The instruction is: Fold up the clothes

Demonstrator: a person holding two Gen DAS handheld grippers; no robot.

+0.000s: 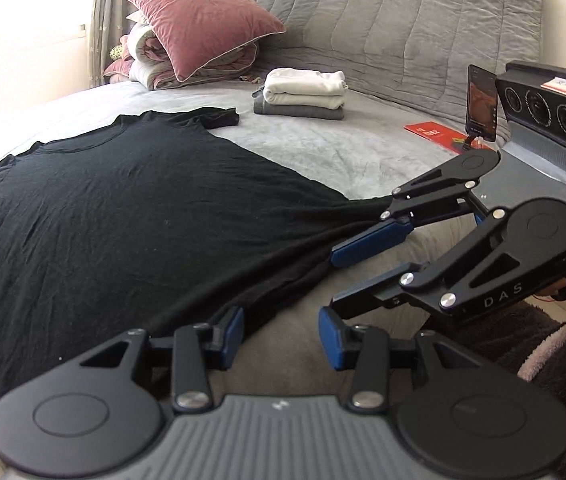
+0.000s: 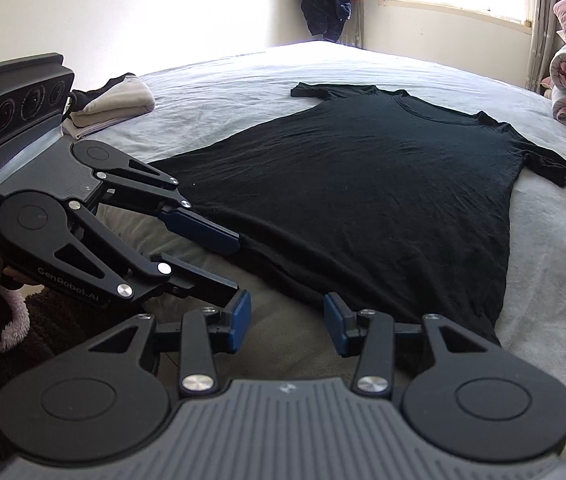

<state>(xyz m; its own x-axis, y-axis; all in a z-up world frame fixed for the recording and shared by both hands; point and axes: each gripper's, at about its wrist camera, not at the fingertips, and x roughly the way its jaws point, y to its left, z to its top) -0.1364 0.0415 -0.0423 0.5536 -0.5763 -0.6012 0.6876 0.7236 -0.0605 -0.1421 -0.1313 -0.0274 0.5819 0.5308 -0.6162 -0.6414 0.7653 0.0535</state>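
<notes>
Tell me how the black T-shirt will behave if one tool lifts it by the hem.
The black T-shirt looks thin and finely wrinkled, so it will likely hang limp and bunch. Lying flat on the soft bed cover, it probably drags rather than slides. It seems light for its size.

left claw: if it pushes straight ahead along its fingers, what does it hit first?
Probably the black T-shirt's bottom hem, lying just past the open left claw on the bed. The right claw sits slightly right of that line; depth is unclear.
</notes>
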